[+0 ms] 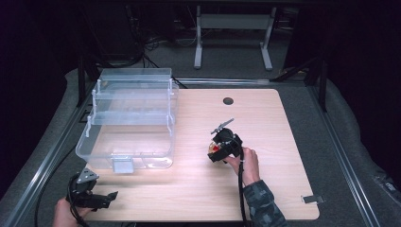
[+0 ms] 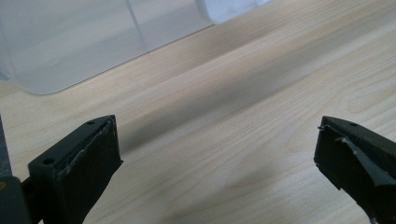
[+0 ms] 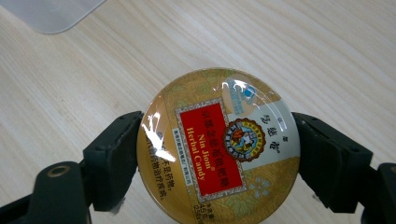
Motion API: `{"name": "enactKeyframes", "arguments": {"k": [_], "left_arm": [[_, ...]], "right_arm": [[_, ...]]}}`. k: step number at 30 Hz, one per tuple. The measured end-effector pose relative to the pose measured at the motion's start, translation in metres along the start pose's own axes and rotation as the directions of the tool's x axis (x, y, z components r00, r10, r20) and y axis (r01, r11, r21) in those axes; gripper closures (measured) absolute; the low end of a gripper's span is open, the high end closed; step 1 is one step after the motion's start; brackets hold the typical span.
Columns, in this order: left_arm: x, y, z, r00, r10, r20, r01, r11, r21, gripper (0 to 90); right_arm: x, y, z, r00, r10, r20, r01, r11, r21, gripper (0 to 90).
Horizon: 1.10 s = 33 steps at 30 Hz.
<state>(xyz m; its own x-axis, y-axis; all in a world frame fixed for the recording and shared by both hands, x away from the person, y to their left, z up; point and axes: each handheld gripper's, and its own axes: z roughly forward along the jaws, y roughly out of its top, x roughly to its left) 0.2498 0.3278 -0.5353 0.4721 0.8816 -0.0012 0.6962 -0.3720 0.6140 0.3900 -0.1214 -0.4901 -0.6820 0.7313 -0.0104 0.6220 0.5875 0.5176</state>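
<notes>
**Candy tin clamped in right hand-held gripper, bin off at ten o'clock**

Near bench centre, slightly toward four o'clock, the right hand-held gripper (image 1: pixel 218 150) is clenched on a round gold metal candy tin with a red label (image 3: pixel 218 150). The pads press its rim on opposite sides, at nine and three o'clock in the right gripper view, lid face toward the camera. Tin is off the light wooden bench (image 1: pixel 265 189), carried low over the wood, as far as the high view shows. In that view it is a small red-gold spot (image 1: pixel 215 149) between the jaws.

Key relation: the clear rectangular plastic storage bin (image 1: pixel 127 123) lies at about ten o'clock from the held tin, apart from it, open top up, long axis running twelve to six. Likely drop target, so the next move probably goes up and over the near wall. The right hand is the nearer one to the tin; it already has it.

The left hand-held gripper (image 1: pixel 97 198) is released, jaws wide with only bare wood between them (image 2: pixel 215 154), parked at the seven o'clock bench edge, just below the bin's front corner.
</notes>
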Motion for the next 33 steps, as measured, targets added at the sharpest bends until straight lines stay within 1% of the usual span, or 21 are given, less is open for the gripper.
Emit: {"name": "enactKeyframes", "arguments": {"k": [1,3,4,6,10,11,12,15,16,17,20,22,23,24,25,26,27,28,30,32,33], "left_arm": [[-0.001,0.0,0.0,1.0,0.004,-0.001,-0.004,1.0,0.001,0.3],[-0.001,0.0,-0.001,1.0,0.005,0.002,-0.005,1.0,-0.002,0.3],[0.0,0.0,-0.001,1.0,0.008,0.002,-0.008,1.0,-0.001,0.3],[-0.001,0.0,-0.001,1.0,0.003,0.001,-0.003,1.0,0.0,0.3],[-0.001,-0.001,0.001,0.9999,0.012,0.005,-0.012,0.9999,0.012,0.3],[-0.002,-0.001,0.001,0.9999,0.015,0.004,-0.015,0.9998,0.016,0.3],[-0.001,-0.001,0.001,0.9998,0.017,0.004,-0.017,0.9997,0.018,0.3],[-0.001,-0.001,0.003,0.9999,0.012,0.003,-0.012,0.9998,0.015,0.3],[-0.001,-0.002,0.003,1.0,0.008,0.005,-0.008,0.9999,0.014,0.3],[-0.002,-0.002,0.004,0.9999,0.01,0.006,-0.01,0.9998,0.016,0.3],[-0.004,-0.001,0.006,0.9997,0.022,0.01,-0.022,0.9994,0.026,0.3],[-0.005,-0.001,0.006,0.9993,0.035,0.009,-0.035,0.9989,0.03,0.3],[-0.005,-0.002,0.006,0.9994,0.034,0.008,-0.034,0.999,0.028,0.3],[-0.005,-0.002,0.005,0.9993,0.037,0.006,-0.037,0.9989,0.029,0.3],[-0.005,-0.002,0.005,0.9993,0.035,0.009,-0.035,0.999,0.027,0.3],[-0.004,-0.002,0.005,0.9993,0.035,0.009,-0.035,0.999,0.026,0.3],[-0.004,-0.002,0.005,0.9995,0.031,0.008,-0.032,0.9992,0.026,0.3],[-0.004,-0.002,0.006,0.9993,0.035,0.01,-0.035,0.999,0.028,0.3],[-0.004,-0.002,0.006,0.9993,0.037,0.008,-0.037,0.9988,0.031,0.4],[-0.004,-0.003,0.007,0.9993,0.037,0.01,-0.037,0.9987,0.034,0.4],[-0.004,-0.003,0.008,0.9993,0.036,0.012,-0.036,0.9987,0.036,0.4]], "right_arm": [[-0.001,-0.002,-0.003,1.0,0.002,0.0,-0.002,1.0,-0.001,19.8],[-0.003,-0.006,-0.008,0.9998,0.009,0.019,-0.009,1.0,0.007,19.8],[-0.005,-0.008,-0.01,0.9998,0.008,0.019,-0.008,1.0,0.008,19.8],[-0.008,-0.012,-0.015,0.9994,0.019,0.029,-0.019,1.0,0.008,19.8],[-0.019,-0.024,-0.025,0.9978,0.042,0.05,-0.043,0.999,0.013,19.7],[-0.021,-0.027,-0.028,0.9961,0.054,0.071,-0.055,0.998,0.017,19.8],[-0.025,-0.031,-0.03,0.9959,0.063,0.064,-0.064,0.998,0.015,19.7],[-0.035,-0.042,-0.036,0.9914,0.09,0.095,-0.093,0.995,0.03,19.7],[-0.039,-0.046,-0.038,0.9911,0.099,0.089,-0.102,0.994,0.03,19.8],[-0.042,-0.049,-0.041,0.9887,0.109,0.103,-0.113,0.993,0.034,19.8],[-0.053,-0.058,-0.047,0.983,0.137,0.122,-0.142,0.989,0.036,19.8],[-0.06,-0.064,-0.051,0.9808,0.157,0.116,-0.161,0.986,0.03,19.8],[-0.062,-0.067,-0.053,0.9743,0.161,0.157,-0.17,0.985,0.042,19.8],[-0.066,-0.07,-0.055,0.9717,0.174,0.159,-0.182,0.982,0.039,19.8],[-0.07,-0.074,-0.056,0.9714,0.184,0.15,-0.191,0.981,0.036,19.8],[-0.074,-0.077,-0.057,0.9679,0.193,0.161,-0.201,0.979,0.034,19.8],[-0.079,-0.082,-0.059,0.9613,0.204,0.186,-0.215,0.976,0.044,19.8],[-0.082,-0.085,-0.059,0.9608,0.217,0.173,-0.227,0.973,0.041,19.7],[-0.091,-0.093,-0.059,0.9512,0.238,0.197,-0.252,0.966,0.05,19.8],[-0.101,-0.103,-0.058,0.9504,0.272,0.151,-0.282,0.958,0.047,19.8],[-0.103,-0.105,-0.058,0.9382,0.277,0.207,-0.295,0.954,0.06,19.8]]}}
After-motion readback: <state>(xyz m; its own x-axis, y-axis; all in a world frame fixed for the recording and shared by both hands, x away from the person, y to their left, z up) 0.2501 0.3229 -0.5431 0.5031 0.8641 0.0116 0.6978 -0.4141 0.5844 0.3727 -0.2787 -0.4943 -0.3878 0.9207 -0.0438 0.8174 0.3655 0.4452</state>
